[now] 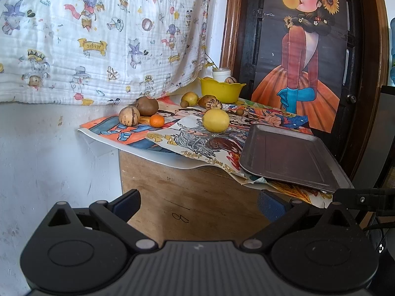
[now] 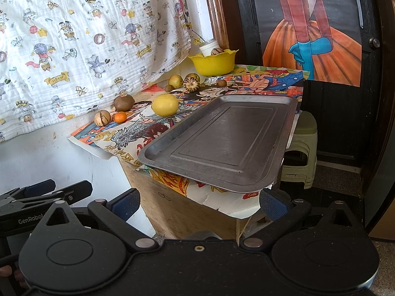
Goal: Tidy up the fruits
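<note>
Curtain [image 1: 98, 37] print "magic" | left gripper [image 2: 47, 192] marked "GenRobot", spread | right gripper [image 2: 200, 204] spread, empty

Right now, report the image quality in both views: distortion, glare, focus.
Left wrist view: strong fisheye bending, dark vignetted corners, lemon sharp. Right wrist view: same curvature, daylight sheen on the metal tray, fruits and yellow bowl in focus.
</note>
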